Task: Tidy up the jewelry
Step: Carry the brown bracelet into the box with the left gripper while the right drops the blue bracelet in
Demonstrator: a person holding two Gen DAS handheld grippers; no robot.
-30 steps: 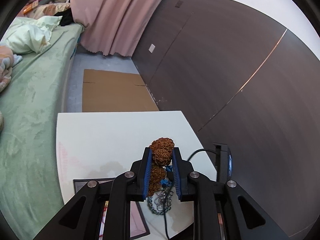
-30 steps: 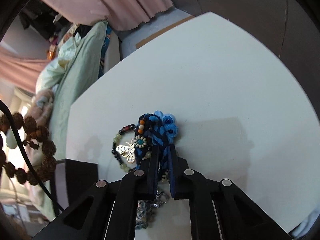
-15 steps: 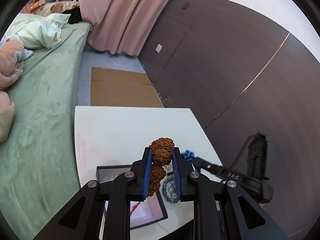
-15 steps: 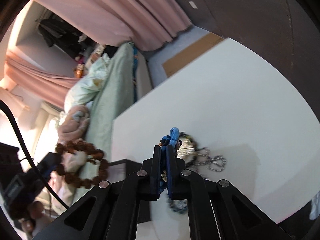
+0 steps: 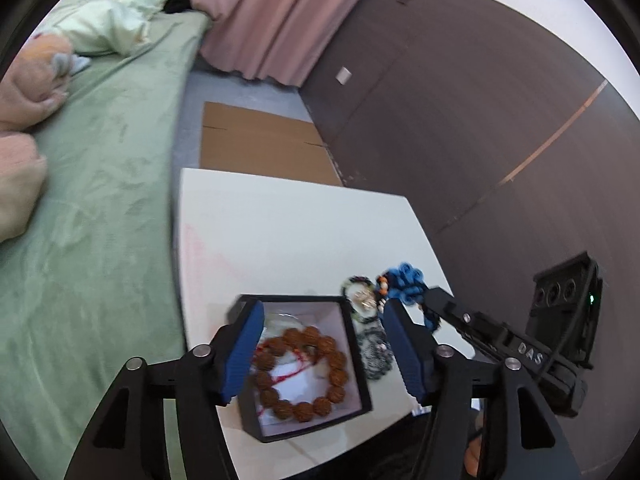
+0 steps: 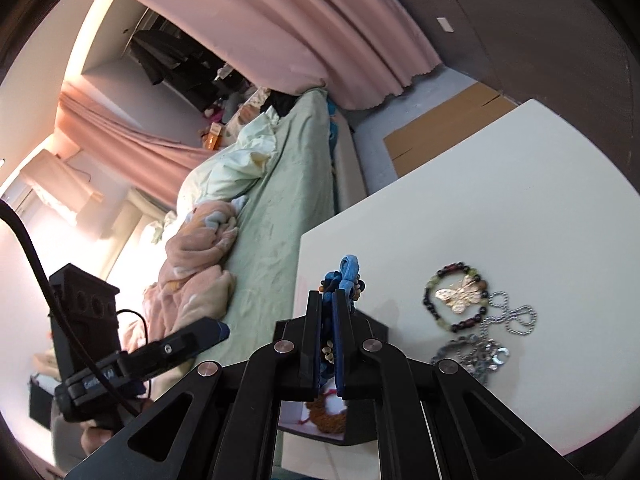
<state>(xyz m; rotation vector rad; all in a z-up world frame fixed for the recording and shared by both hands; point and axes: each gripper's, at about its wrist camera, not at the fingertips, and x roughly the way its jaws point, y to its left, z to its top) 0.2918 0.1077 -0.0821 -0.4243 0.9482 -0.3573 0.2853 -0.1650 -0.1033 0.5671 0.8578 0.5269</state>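
Note:
A brown seed-bead bracelet (image 5: 302,372) lies inside the black open box (image 5: 360,362) with a pale lining, at the near edge of the white table (image 5: 288,236). My left gripper (image 5: 322,354) hangs above the box, its jaws opening, nothing between the blue pads. My right gripper (image 6: 328,316) is shut on a blue braided bracelet (image 6: 346,276) and holds it above the table, beside the box (image 6: 360,420). In the left wrist view the blue bracelet (image 5: 404,284) and the right gripper (image 5: 424,300) show at the right. A beaded bracelet with a gold butterfly (image 6: 458,296) and silver chains (image 6: 492,344) lie on the table.
A bed with a green sheet (image 5: 92,200) runs along the table's left side, with pillows and a pink blanket (image 6: 196,264). Flat cardboard (image 5: 260,144) lies on the floor beyond the table. A dark panelled wall (image 5: 460,120) and pink curtains (image 5: 280,12) stand behind.
The left gripper moved over the box, opened and let the brown bracelet drop into it. The right gripper lifted the blue bracelet off the table, away from the other jewelry.

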